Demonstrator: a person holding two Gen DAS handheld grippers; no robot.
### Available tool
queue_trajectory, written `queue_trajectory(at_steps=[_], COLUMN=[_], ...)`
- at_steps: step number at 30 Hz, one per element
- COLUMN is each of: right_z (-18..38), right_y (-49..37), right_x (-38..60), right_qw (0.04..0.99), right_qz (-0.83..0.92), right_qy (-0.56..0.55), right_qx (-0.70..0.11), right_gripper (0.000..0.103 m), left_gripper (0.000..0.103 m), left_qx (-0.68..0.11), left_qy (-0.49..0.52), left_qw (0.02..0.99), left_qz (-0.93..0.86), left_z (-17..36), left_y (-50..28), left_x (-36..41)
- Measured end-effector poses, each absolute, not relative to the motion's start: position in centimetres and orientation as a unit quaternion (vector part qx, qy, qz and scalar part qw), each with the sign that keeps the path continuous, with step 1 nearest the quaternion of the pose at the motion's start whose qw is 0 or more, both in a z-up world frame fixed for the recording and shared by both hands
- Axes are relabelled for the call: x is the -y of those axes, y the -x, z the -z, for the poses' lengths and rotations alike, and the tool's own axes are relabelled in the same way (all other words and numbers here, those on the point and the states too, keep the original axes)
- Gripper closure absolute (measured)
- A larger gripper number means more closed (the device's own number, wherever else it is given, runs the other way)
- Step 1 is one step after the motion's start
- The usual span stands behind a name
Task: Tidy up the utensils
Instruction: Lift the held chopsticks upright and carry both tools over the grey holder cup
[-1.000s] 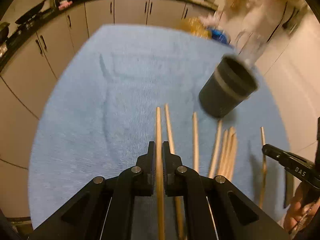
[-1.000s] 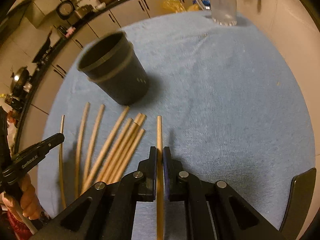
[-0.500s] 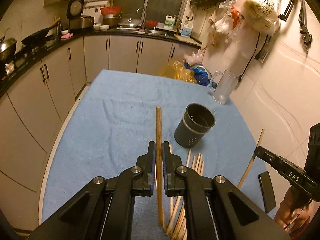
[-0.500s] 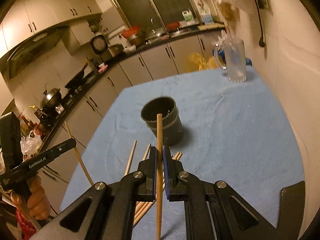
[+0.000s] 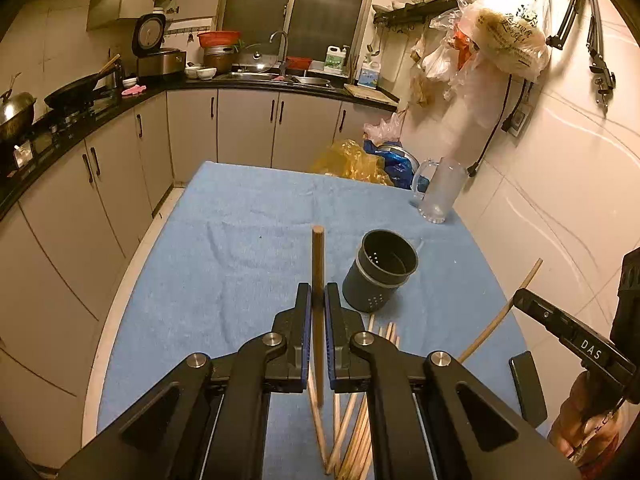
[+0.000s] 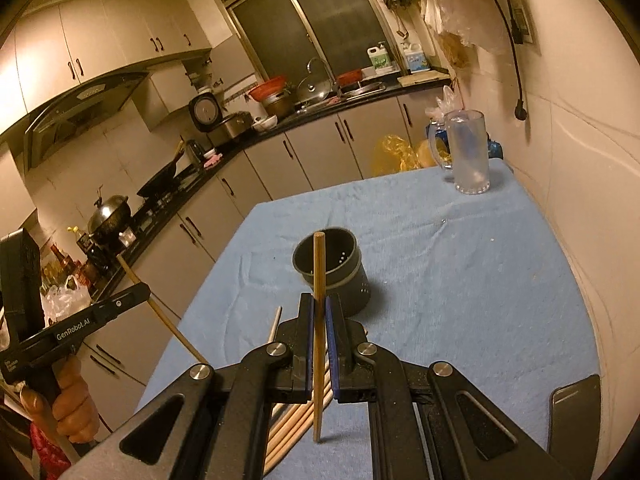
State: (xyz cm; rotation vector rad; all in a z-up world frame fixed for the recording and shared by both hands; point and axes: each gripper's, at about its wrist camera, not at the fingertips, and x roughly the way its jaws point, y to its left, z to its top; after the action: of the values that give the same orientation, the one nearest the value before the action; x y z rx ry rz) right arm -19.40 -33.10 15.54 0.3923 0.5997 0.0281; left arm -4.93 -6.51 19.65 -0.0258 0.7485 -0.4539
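Each gripper pinches one chopstick: left gripper (image 5: 318, 312), right gripper (image 6: 319, 316). Held near mid-length, either stick could pivot and miss the holder (image 5: 380, 276), or tip it.

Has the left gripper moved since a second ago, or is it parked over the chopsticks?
Yes. The left gripper, shut on a chopstick, has risen and tilted up: the dark holder now sits lower and smaller in its view.

A frosted glass mug (image 5: 440, 192) stands upright at the far right corner of the blue-covered worktop (image 5: 240, 248). Yellow and blue plastic bags (image 5: 360, 160) lie behind it. A dark phone (image 6: 574, 420) lies flat at the near right edge.
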Motion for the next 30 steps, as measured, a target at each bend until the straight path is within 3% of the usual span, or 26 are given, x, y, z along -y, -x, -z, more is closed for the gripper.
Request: queue_trajectory(at_steps=[11, 30], right_z=[-18.3, -26.6], right_y=[18.5, 13.1], right_x=[34.6, 38.6], right_qw=[0.94, 0.951], right_qz=[-0.01, 0.02], right_qy=[-0.206, -0.231], right_qx=[-0.271, -0.207], right_gripper=[0.097, 0.097], left_gripper=[0.097, 0.097], left_qx=[-0.356, -0.313], left_qy=[0.013, 0.032], left_qw=[0.907, 0.911], left_qz=[0.223, 0.267], left_z=[-21.8, -30.4], left_y=[3.7, -1.6], left_x=[7.8, 13.4])
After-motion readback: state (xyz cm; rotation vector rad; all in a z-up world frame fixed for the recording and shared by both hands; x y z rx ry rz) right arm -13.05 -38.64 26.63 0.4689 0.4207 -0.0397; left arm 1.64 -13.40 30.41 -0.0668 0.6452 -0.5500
